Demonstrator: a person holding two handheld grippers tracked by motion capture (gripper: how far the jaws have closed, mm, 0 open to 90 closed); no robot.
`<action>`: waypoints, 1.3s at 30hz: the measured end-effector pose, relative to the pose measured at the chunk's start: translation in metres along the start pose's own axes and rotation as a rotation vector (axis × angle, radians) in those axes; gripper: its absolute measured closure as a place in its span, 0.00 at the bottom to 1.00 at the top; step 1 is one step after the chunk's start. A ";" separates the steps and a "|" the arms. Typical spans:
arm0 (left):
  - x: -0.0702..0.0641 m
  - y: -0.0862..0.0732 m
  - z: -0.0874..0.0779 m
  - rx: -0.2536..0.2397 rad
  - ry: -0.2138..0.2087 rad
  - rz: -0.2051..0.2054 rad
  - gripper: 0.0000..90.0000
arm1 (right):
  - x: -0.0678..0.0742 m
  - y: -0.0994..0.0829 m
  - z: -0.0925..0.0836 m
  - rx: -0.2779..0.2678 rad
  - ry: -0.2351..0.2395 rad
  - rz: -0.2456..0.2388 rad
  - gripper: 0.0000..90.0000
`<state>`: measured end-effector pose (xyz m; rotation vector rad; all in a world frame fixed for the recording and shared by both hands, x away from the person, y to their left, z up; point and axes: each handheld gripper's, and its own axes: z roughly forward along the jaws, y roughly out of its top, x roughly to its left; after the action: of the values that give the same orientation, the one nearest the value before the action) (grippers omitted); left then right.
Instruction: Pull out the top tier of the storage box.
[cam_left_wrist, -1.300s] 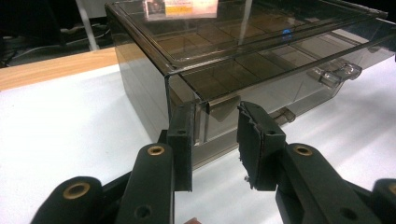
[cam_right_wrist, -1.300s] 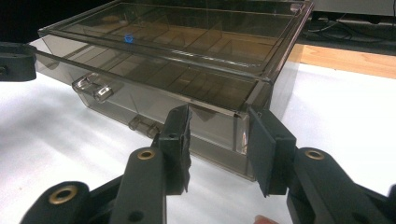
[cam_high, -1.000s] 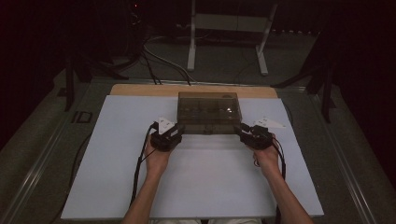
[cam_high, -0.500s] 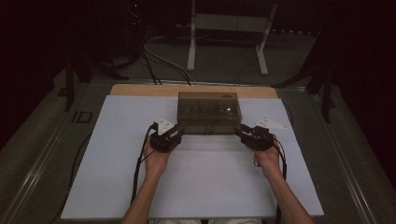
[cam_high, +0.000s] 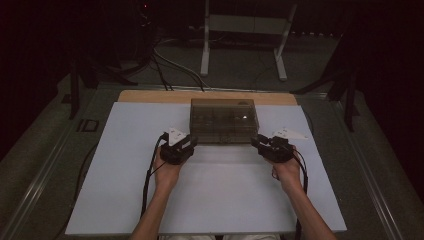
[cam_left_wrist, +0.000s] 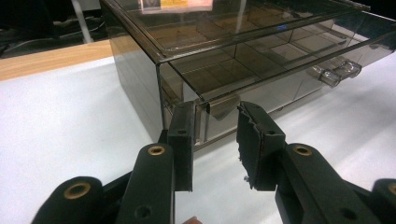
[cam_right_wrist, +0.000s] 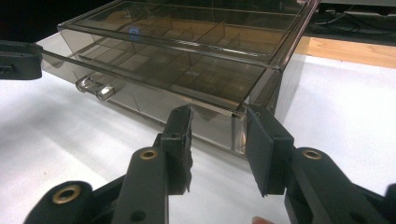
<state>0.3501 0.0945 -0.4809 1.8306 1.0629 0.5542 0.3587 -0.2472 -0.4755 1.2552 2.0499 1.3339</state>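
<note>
- Box (cam_high: 223, 120): clear smoky plastic, divided into compartments inside, sits at the far middle of the white surface (cam_high: 125, 190), both grippers at its near corners.
- Left gripper (cam_high: 186, 145): jaws set round the box's near left corner. In the left gripper view (cam_left_wrist: 215, 135) the left jaw lies against the side wall at the corner edge; the right jaw stands in front of the front face, a small gap showing. This is as far closed as the left gripper goes, so read as clamped on the box corner.
- Right gripper (cam_high: 259, 142): jaws straddle the near right corner. In the right gripper view (cam_right_wrist: 217, 140) the corner edge stands between the two jaws; cannot tell whether the pads press on it.
- Box front: a drawer-like tray stands slightly out from the body, with a clear two-lobed knob (cam_left_wrist: 337, 73) at its middle, also seen from the other side (cam_right_wrist: 95, 87).
- Each hand holds its gripper from the near side, left hand (cam_high: 167, 172), right hand (cam_high: 287, 170); cables trail back along the forearms.
- Beyond the box: a strip of wooden board (cam_high: 150, 96) along the far edge of the surface.
</note>
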 end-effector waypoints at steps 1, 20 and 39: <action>0.000 0.000 0.000 0.000 -0.001 -0.002 0.77 | 0.000 0.000 0.000 0.001 0.000 0.000 0.69; -0.003 -0.002 -0.009 0.008 -0.007 0.001 0.78 | 0.004 0.000 -0.008 0.017 0.018 0.018 0.69; -0.011 -0.008 -0.017 0.017 -0.014 -0.004 0.78 | 0.007 -0.008 -0.015 0.023 0.024 0.015 0.68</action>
<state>0.3280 0.0949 -0.4791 1.8437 1.0644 0.5303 0.3402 -0.2506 -0.4744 1.2728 2.0820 1.3420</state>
